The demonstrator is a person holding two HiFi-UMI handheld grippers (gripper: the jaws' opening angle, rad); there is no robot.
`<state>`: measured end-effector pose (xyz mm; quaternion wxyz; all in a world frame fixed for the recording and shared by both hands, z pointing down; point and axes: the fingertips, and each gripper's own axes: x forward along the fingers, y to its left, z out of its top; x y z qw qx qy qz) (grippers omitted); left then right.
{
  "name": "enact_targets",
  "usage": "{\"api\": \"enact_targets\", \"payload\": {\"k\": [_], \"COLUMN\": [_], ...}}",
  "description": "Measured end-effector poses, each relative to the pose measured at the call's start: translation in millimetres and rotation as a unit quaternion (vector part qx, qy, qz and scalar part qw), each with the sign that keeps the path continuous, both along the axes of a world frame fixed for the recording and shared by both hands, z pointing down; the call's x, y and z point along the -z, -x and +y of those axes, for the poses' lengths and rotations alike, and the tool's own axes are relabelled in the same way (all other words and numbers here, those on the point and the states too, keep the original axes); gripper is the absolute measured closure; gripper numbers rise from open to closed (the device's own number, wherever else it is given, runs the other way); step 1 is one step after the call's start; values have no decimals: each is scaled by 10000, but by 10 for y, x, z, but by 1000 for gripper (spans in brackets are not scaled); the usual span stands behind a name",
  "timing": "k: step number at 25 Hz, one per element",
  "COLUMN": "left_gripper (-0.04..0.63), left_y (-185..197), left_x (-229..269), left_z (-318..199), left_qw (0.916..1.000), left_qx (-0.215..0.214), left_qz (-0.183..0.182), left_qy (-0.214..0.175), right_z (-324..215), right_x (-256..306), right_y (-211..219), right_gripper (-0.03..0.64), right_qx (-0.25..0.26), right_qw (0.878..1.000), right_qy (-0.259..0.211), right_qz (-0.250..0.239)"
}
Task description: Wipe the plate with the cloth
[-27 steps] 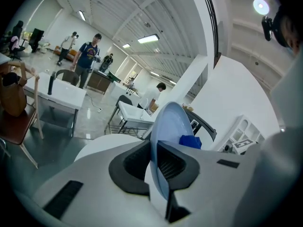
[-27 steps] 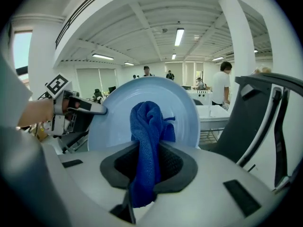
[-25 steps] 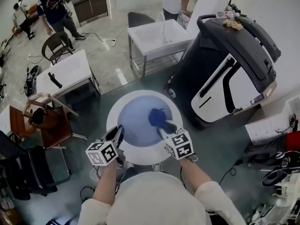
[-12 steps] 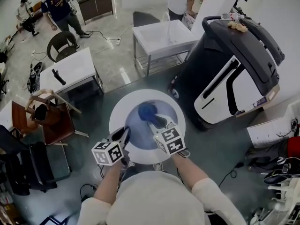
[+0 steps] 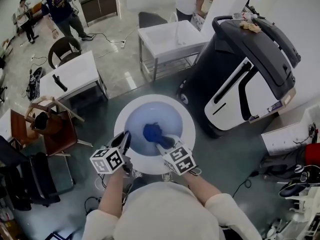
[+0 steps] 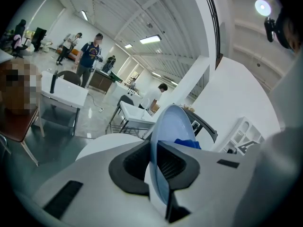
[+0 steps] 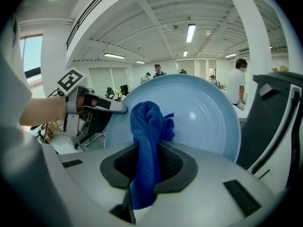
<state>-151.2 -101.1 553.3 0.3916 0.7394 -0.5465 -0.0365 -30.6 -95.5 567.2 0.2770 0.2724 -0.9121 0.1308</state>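
A pale blue plate [image 5: 150, 121] is held up over a round white table [image 5: 185, 115]. My left gripper [image 5: 125, 140] is shut on the plate's near left rim; in the left gripper view the plate [image 6: 174, 126] runs edge-on between its pads. My right gripper [image 5: 159, 140] is shut on a bunched dark blue cloth [image 5: 151, 132], which presses on the plate's face near its middle. In the right gripper view the cloth [image 7: 147, 141] hangs from the jaws in front of the plate [image 7: 203, 117], and the left gripper [image 7: 97, 107] shows at the plate's left edge.
A large black and white machine [image 5: 250, 69] stands close on the right. Behind the round table is a white square table [image 5: 170, 39]; another white table [image 5: 70, 76] and chairs [image 5: 47, 129] stand at the left. People [image 5: 60, 9] stand far back.
My right gripper has dragged the cloth across the plate, from its right side toward the middle and nearer to me. The left gripper has kept its hold on the rim.
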Motion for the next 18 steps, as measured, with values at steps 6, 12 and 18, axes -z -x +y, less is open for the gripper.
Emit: {"api": "enact_targets", "payload": {"k": [6,12,18], "left_gripper": [546,546,546], "left_y": [-58,-181,-235], "left_x": [-48,-89,-91], "left_z": [31,95,152], "left_qw": [10000,9997,9994], "left_qx": [-85,-237,-326], "left_qz": [36,29,-37], "left_qy": [35,86,95], "right_z": [-201,-493,-626], "right_x": [-10,182,350], "right_y": [-491,-639,-405], "right_gripper": [526,526,526], "right_qx": [-621,-957,-868], "right_qw": [9980,9949,9952], "right_qy": [3,-285,-461], "right_qz": [146,146,-18]}}
